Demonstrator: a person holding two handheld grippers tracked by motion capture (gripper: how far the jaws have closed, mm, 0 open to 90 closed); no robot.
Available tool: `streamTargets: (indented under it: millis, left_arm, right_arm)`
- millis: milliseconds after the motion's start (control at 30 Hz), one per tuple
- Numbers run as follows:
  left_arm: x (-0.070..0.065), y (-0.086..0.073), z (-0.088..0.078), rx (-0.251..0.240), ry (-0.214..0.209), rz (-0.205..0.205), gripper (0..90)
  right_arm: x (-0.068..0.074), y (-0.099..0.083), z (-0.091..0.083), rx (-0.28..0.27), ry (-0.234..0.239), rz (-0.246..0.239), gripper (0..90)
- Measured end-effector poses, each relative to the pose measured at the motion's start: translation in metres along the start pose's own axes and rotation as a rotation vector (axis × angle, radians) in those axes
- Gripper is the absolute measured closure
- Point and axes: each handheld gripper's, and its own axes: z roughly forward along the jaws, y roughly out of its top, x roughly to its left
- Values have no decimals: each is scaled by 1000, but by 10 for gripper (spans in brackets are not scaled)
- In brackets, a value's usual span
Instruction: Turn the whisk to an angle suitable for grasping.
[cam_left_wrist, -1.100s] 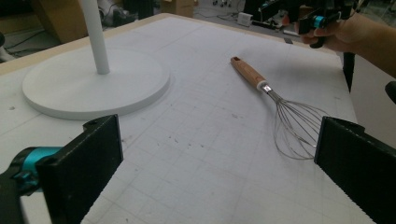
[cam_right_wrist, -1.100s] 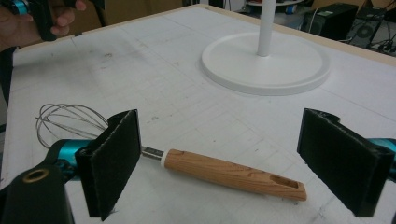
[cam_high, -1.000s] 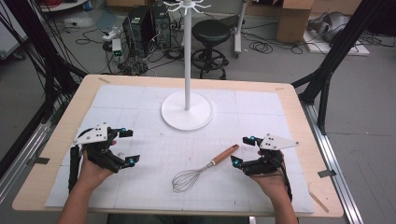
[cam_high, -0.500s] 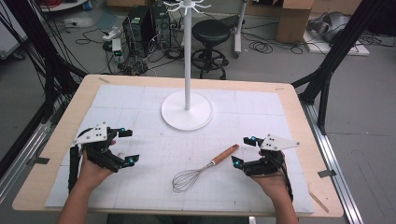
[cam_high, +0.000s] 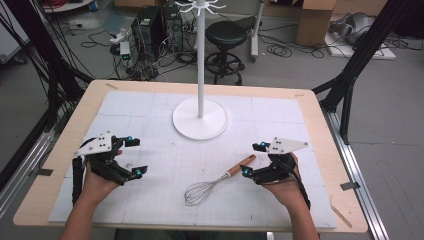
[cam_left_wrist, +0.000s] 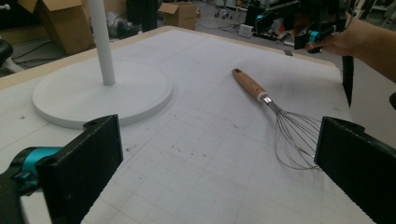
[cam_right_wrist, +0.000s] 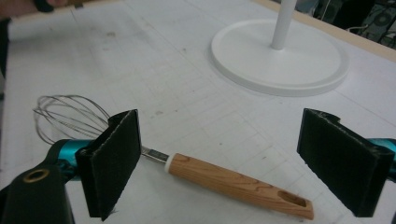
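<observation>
A wire whisk (cam_high: 215, 182) with a wooden handle lies flat on the white gridded mat (cam_high: 165, 150), handle pointing to the back right. My right gripper (cam_high: 251, 159) hovers open just right of the handle end. In the right gripper view its jaws (cam_right_wrist: 229, 156) stand wide apart, with the whisk (cam_right_wrist: 233, 184) lying on the mat low between them, untouched. My left gripper (cam_high: 136, 157) is open at the left of the mat, well apart from the whisk. The left gripper view shows its wide jaws (cam_left_wrist: 219, 168), with the whisk (cam_left_wrist: 250, 84) farther off.
A white stand (cam_high: 200, 119) with a round base, a thin pole and hooks on top rises at the back middle of the mat; its base shows in both gripper views (cam_left_wrist: 102, 93) (cam_right_wrist: 280, 60). The wooden table edge (cam_high: 330, 150) frames the mat.
</observation>
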Motion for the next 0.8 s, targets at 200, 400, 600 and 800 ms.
streamTargets:
  millis: [200, 400, 600, 800]
  left_arm:
    - [0, 2, -2, -7, 5, 7, 17]
    - [-1, 2, -1, 7, 5, 7, 17]
    - [-1, 2, -1, -3, 8, 5, 17]
    - [-1, 2, -1, 9, 10, 7, 17]
  right_arm:
    - [-6, 14, 16, 84, 38, -29, 141]
    - [-13, 16, 29, 150, 76, -20, 143]
    - [-15, 18, 40, 246, 126, -48, 163]
    - [-16, 28, 53, 354, 147, -105, 163]
